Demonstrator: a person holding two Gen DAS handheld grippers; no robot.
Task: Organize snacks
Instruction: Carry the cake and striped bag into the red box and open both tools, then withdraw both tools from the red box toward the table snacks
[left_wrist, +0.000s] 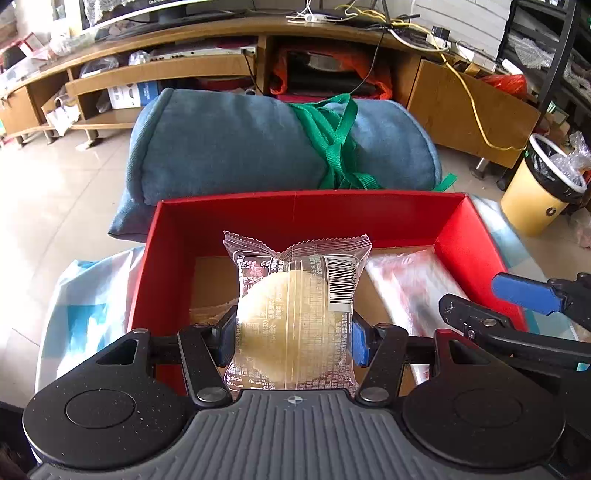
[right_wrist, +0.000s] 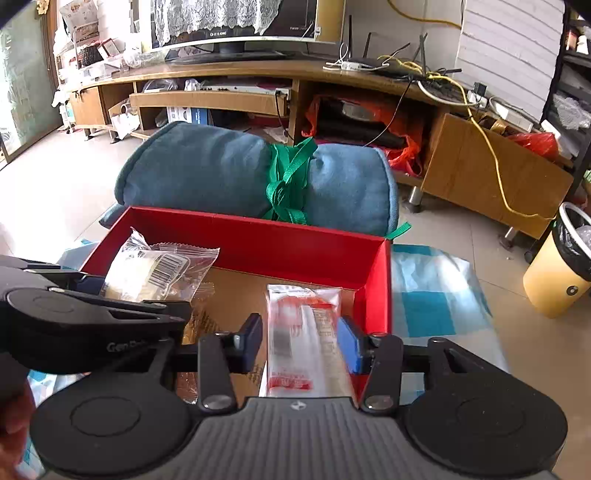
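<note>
Over the red box (left_wrist: 369, 214), near its left wall, my left gripper (left_wrist: 293, 341) is clamped on a clear-wrapped round pastry (left_wrist: 295, 314). Beside the right wall, my right gripper (right_wrist: 301, 341) sits parted around a red-and-white snack packet (right_wrist: 306, 343) lying on the box floor.

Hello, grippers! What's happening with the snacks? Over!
Left gripper shut on round pastry packet over red box. Right gripper open around red-white packet. Nothing blocking.
</note>
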